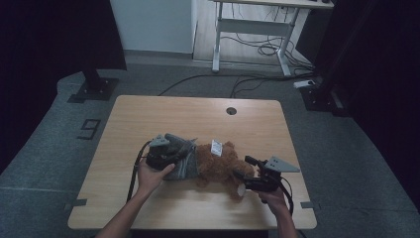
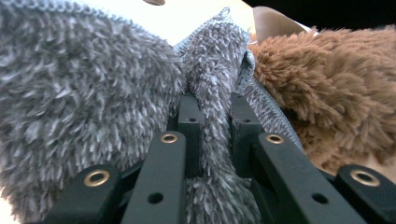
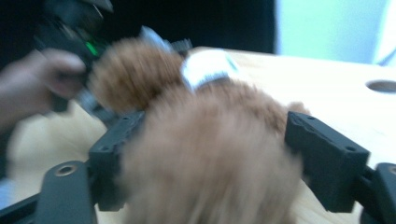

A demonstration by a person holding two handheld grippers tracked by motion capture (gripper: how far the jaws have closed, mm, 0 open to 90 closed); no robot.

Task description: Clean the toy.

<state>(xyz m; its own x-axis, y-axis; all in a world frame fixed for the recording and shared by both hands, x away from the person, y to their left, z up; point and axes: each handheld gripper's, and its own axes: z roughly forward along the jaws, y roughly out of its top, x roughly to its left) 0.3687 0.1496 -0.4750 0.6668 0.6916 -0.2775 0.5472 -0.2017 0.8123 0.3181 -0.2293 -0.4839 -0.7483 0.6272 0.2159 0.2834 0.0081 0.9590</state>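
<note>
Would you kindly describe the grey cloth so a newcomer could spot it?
On the wooden table, look just left of centre. The grey cloth lies against the brown plush toy, pinched in the left hand-held gripper; it alone is grey and shaggy.

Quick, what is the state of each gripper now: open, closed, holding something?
Left gripper: closed, pinching a fold of the grey fluffy cloth.
Right gripper: jaws wide apart around the brown plush toy; blur hides whether the pads press it.

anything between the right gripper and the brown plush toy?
Nothing visible. The right gripper has its jaws spread wide with the brown plush toy directly between them. The left gripper is clamped on the grey fuzzy cloth at the toy's other side.
</note>
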